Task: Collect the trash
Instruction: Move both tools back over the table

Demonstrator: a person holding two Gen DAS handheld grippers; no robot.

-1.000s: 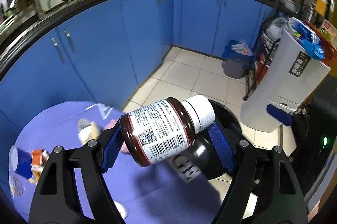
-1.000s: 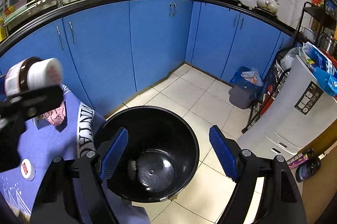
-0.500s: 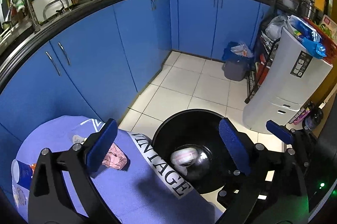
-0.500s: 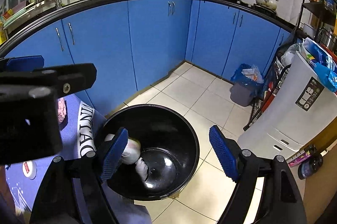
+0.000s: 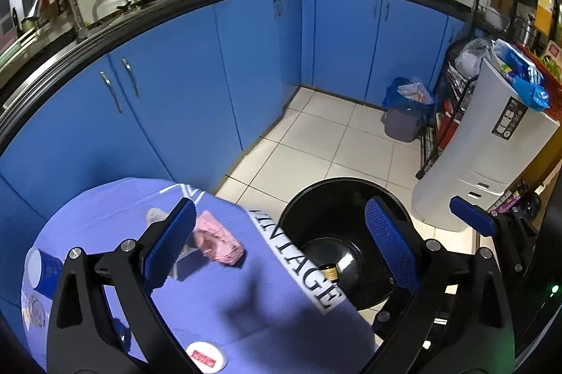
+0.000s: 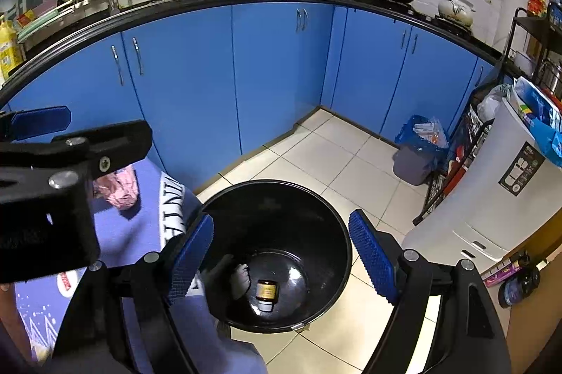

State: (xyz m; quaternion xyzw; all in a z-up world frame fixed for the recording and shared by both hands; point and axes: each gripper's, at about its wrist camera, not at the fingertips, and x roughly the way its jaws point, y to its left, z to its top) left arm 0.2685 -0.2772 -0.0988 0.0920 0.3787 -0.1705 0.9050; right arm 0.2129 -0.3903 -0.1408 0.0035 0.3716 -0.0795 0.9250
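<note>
In the left wrist view, the left gripper (image 5: 281, 245) is seen with its fingers spread wide and nothing held — a second ago a brown pill bottle was clamped there. That bottle (image 5: 330, 271) now lies at the bottom of the black bin (image 5: 312, 191), just right of the table (image 5: 246, 303), so one piece of trash can be counted as collected. Left on the purple cloth are a crumpled pink wrapper (image 5: 219, 242), a blue cup (image 5: 45, 270) at the far left and a white lid (image 5: 205, 354) at the near edge.

In the right wrist view, the right gripper (image 6: 281, 258) is held over the bin (image 6: 274, 189), fingers wide apart and empty; the bottle (image 6: 266, 295) is seen lying inside. The left gripper's black body (image 6: 59, 177) blocks much of the table — the pink wrapper (image 6: 119, 189) shows just beyond it.
</note>
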